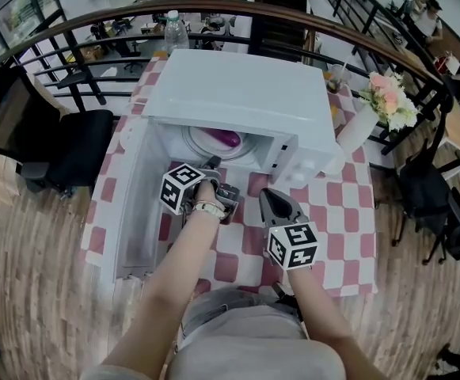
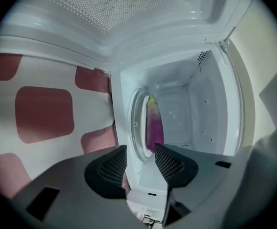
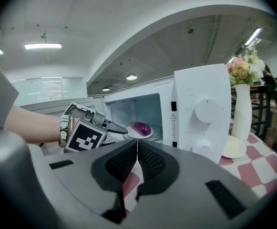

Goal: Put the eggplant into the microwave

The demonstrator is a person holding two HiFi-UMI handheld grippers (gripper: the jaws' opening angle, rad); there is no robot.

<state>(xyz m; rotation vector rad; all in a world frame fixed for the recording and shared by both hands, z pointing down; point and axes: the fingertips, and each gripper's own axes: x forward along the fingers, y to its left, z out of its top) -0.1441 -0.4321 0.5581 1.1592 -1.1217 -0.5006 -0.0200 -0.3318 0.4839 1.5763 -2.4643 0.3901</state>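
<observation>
The purple eggplant [image 1: 224, 139] [image 2: 154, 125] [image 3: 140, 128] lies on the glass turntable [image 2: 137, 123] inside the white microwave [image 1: 245, 93], whose door [image 1: 138, 212] hangs open to the left. My left gripper [image 1: 211, 165] [image 2: 141, 163] [image 3: 117, 128] sits just outside the microwave's mouth, open, with nothing between its jaws; the eggplant lies apart beyond them. My right gripper [image 1: 273, 204] [image 3: 137, 161] hovers over the checked tablecloth in front of the microwave, shut and empty.
The table has a red-and-white checked cloth [image 1: 332, 212]. A white vase of flowers [image 1: 372, 109] [image 3: 243, 104] stands right of the microwave, a water bottle [image 1: 175, 30] behind it. A black chair [image 1: 55, 149] stands left of the table, a curved railing [image 1: 214, 6] behind.
</observation>
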